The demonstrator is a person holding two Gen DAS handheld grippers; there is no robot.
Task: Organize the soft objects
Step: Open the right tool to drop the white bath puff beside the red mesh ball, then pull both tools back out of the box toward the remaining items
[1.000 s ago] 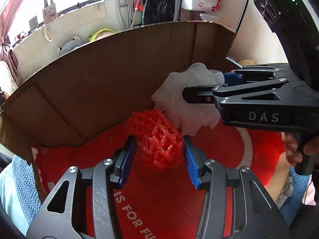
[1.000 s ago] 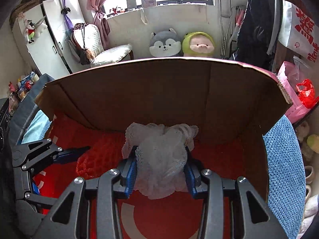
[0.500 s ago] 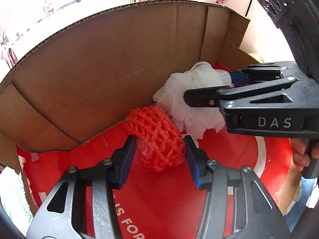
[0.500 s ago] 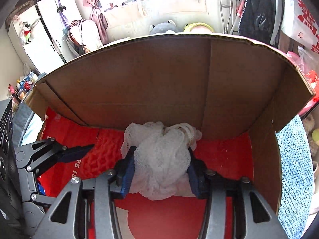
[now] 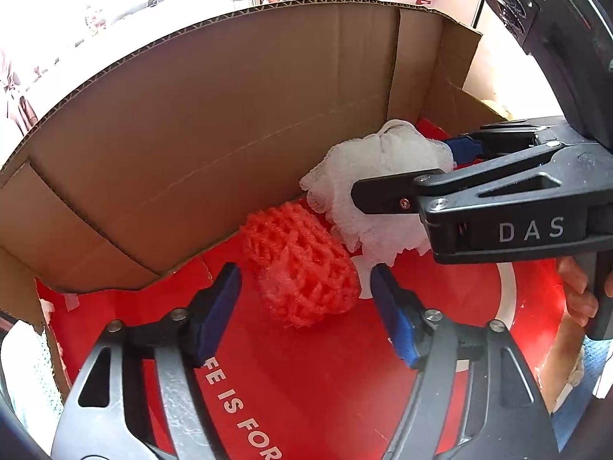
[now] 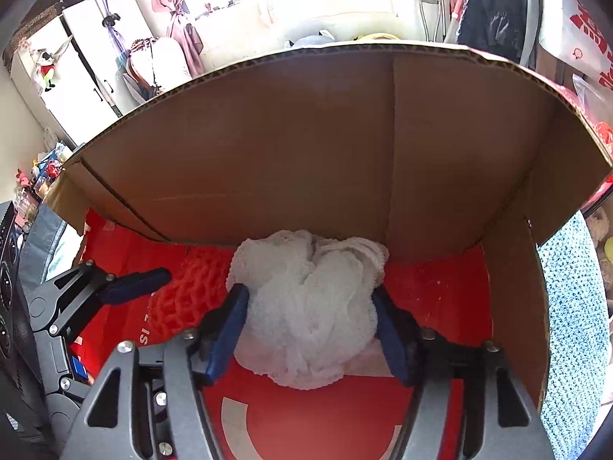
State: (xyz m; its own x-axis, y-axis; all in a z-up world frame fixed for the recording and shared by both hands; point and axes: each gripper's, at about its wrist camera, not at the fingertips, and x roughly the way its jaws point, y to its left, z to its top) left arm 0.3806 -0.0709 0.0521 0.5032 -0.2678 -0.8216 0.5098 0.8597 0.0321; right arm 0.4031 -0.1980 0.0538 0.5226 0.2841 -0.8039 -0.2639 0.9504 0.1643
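Observation:
An orange foam net (image 5: 302,268) lies on the red floor of a cardboard box (image 5: 230,134). My left gripper (image 5: 304,303) straddles it with its jaws opening, and a gap shows on each side of the net. Beside it to the right a white foam net (image 6: 310,306) rests on the floor against the back wall. My right gripper (image 6: 310,329) has its jaws opening around the white net, which puffs out and only brushes the blue pads (image 6: 226,329). From the left wrist view the right gripper (image 5: 402,170) reaches in from the right.
The box's tall brown walls (image 6: 306,134) close off the back and both sides. Its red printed floor (image 5: 325,383) has white lettering. A blue knitted cloth (image 6: 571,326) lies outside the right wall. A hand (image 5: 578,299) grips the right tool's handle.
Both grippers sank a little into the box and spread their jaws. The orange net came free of the left pads and lies on the floor. The white net puffed out between the right pads.

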